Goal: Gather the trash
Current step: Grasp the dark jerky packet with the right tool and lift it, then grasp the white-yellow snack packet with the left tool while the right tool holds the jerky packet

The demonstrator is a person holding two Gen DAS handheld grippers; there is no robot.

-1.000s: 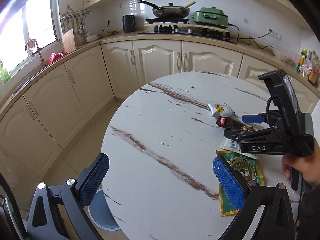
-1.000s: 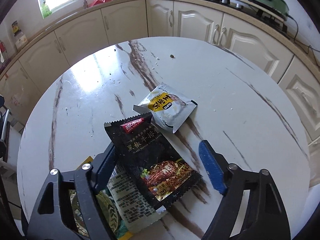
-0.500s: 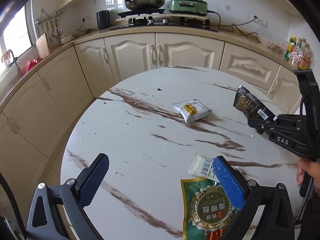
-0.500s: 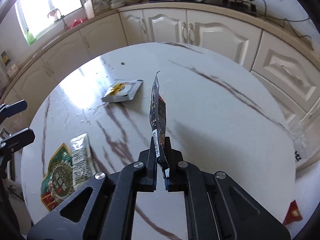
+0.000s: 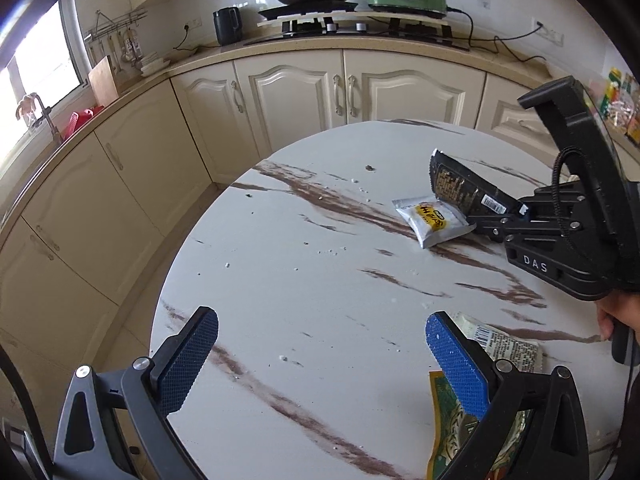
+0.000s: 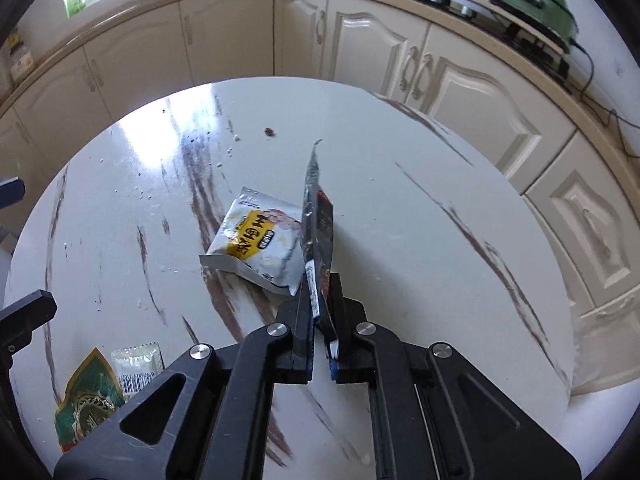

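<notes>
A: The round marble table (image 5: 304,280) carried all the litter. Largest piece, a green packet (image 6: 86,400), lay at the near edge, a small pale sachet (image 6: 138,364) overlapping its top.

B: And the white-and-yellow packet (image 6: 256,244)?

A: Flat, mid-table. The black wrapper (image 6: 318,236) stood edge-up above it, clear of the surface, pinched at its lower end by the right gripper (image 6: 322,344), fingers pressed tight on the foil.

B: The left gripper (image 5: 320,356)?

A: Fingers spread wide, holding nothing, hovering just beside the green packet.

B: Judgement on the carry?

A: No bin showed in either view. The grip sat near one corner, so the wrapper would likely flap; a level, unhurried carry should keep it from slipping.
</notes>
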